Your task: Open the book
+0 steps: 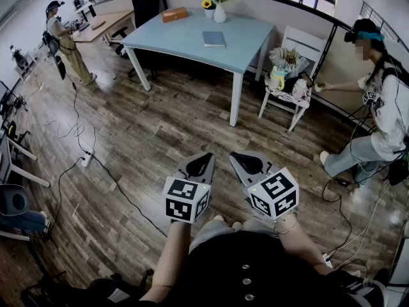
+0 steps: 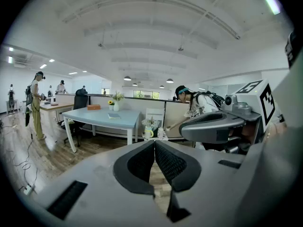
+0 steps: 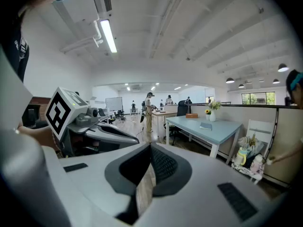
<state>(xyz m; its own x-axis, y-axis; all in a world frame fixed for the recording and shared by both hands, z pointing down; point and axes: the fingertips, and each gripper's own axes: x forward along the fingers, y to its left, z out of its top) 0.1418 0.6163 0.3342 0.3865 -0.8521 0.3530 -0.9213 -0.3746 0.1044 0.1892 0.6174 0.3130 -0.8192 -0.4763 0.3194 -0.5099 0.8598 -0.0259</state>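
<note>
Left gripper and right gripper sit pinched together, empty; book lies flat, unopened, square to the far table.

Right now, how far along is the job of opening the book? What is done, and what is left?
Done: nothing yet. The book lies closed on the blue table, across the floor from the person. In hand: nothing, since the left gripper and the right gripper are both shut and empty. Left: walk to the table, take hold of the book and open it.
</note>
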